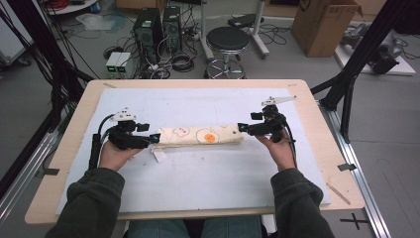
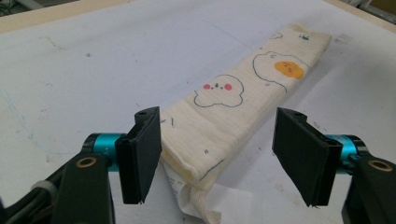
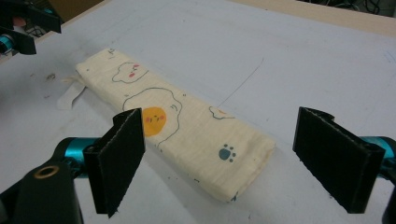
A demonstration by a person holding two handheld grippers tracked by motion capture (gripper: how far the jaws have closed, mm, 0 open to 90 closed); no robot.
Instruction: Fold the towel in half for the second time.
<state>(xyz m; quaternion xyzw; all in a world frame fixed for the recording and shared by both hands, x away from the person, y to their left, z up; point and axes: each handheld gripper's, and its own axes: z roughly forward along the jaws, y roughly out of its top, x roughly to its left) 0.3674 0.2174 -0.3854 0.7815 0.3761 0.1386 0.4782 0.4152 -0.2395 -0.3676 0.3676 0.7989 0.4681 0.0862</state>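
A cream cloth (image 1: 200, 136) printed with clouds and a fried egg lies folded into a long narrow strip across the middle of the white mat. My left gripper (image 1: 152, 139) is at its left end, jaws open, and the cloth's end (image 2: 205, 154) lies on the mat between the pads without touching them. My right gripper (image 1: 243, 128) is at the right end, jaws also wide open, with the cloth's end (image 3: 233, 172) lying free between them. A white care label (image 1: 159, 155) sticks out from the left end.
A white mat (image 1: 198, 183) covers the wooden table (image 1: 74, 129). Beyond the far edge stand a black stool (image 1: 227, 42), computer towers (image 1: 148, 29) and a cardboard box (image 1: 324, 25) on the floor. A black frame post (image 1: 356, 64) rises at the right.
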